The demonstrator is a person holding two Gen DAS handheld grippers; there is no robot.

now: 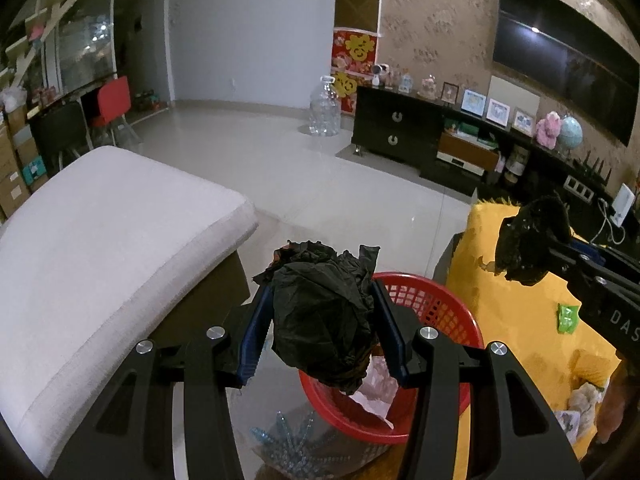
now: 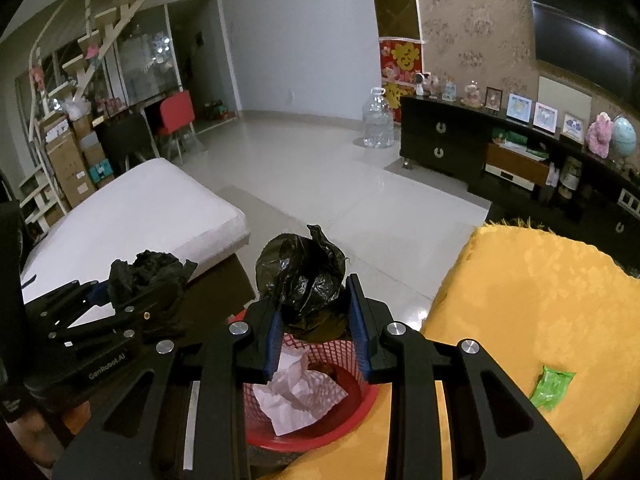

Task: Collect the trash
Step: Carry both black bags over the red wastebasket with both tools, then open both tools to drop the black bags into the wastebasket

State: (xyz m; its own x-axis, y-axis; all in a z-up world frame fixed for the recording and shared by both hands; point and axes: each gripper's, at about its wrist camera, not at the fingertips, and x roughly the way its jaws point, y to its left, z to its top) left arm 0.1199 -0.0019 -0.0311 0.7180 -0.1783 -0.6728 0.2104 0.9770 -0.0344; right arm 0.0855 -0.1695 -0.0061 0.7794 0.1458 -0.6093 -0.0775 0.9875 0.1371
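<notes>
My left gripper [image 1: 322, 316] is shut on a crumpled black plastic bag [image 1: 320, 312] and holds it above the near rim of a red mesh basket [image 1: 440, 312]. My right gripper [image 2: 314, 316] is shut on another crumpled black plastic bag [image 2: 302, 272], held over the same red basket [image 2: 320, 428], which has white crumpled paper [image 2: 296, 396] inside. Each gripper shows in the other view: the right one at the right [image 1: 520, 248], the left one at the left [image 2: 148, 276]. A green wrapper [image 2: 552, 388] lies on the yellow cloth [image 2: 540, 300].
A white cushioned bench [image 1: 100, 240] stands left of the basket. A clear plastic item with blue parts [image 1: 288, 436] lies on the dark glass table below. A dark TV cabinet [image 1: 400, 128] and a large water jug [image 1: 325, 108] stand across the tiled floor.
</notes>
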